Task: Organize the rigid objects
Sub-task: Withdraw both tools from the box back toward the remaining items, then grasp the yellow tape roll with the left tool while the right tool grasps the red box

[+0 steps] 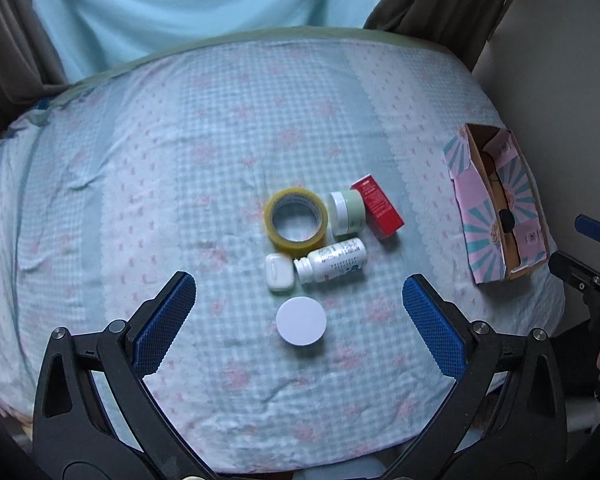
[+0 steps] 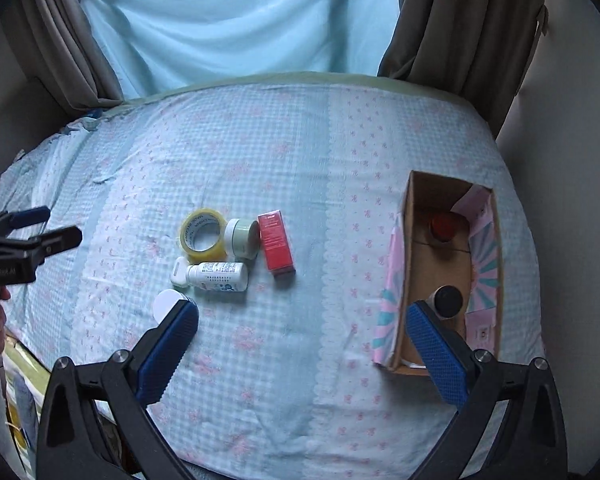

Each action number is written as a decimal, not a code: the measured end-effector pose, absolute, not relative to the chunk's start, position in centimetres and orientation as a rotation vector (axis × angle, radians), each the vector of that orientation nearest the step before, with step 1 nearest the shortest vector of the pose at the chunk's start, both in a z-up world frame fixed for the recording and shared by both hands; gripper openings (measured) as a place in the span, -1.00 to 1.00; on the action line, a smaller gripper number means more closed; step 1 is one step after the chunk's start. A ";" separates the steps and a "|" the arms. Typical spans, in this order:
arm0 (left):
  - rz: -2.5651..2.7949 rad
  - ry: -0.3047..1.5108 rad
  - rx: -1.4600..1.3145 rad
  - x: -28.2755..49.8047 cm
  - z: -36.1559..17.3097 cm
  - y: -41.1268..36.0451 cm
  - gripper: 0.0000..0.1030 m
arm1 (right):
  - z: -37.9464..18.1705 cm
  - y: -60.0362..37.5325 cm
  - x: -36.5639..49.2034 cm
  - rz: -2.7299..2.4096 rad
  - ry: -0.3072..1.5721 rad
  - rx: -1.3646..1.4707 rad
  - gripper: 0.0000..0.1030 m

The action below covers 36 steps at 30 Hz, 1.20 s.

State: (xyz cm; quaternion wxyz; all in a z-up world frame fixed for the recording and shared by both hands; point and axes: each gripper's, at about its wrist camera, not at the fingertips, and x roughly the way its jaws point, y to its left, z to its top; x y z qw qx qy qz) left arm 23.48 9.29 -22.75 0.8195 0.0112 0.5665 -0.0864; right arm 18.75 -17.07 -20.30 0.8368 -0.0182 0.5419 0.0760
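Several small objects lie clustered mid-bed: a yellow tape roll (image 1: 296, 219) (image 2: 203, 235), a green jar (image 1: 346, 213) (image 2: 242, 237), a red box (image 1: 377, 206) (image 2: 276, 245), a white bottle (image 1: 332, 260) (image 2: 220, 276) on its side, a white earbud case (image 1: 279, 273) (image 2: 180, 272) and a white round lid (image 1: 301, 321) (image 2: 165, 304). My left gripper (image 1: 299, 294) is open and empty, above the lid. My right gripper (image 2: 302, 318) is open and empty, between the cluster and a pink cardboard box (image 1: 470, 208) (image 2: 394, 272).
The cardboard box, at the bed's right edge, holds a red-capped item (image 2: 444, 227) and a black-capped item (image 2: 448, 300). The bed has a checked blue sheet (image 1: 180, 160). Curtains (image 2: 228, 12) hang behind. A wall (image 1: 560, 60) is to the right.
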 end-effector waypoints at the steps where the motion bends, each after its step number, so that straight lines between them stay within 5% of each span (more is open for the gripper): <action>1: -0.196 1.222 0.023 23.8 -23.7 9.7 1.00 | -20.9 -16.3 19.1 0.150 1.156 -0.033 1.00; 17: -0.250 1.457 -0.031 33.2 -40.3 7.8 1.00 | -33.2 -11.4 28.6 0.146 1.347 -0.171 0.99; 36: -0.223 1.531 0.069 38.1 -50.1 4.4 1.00 | -47.1 -9.3 36.1 0.254 1.539 -0.320 0.43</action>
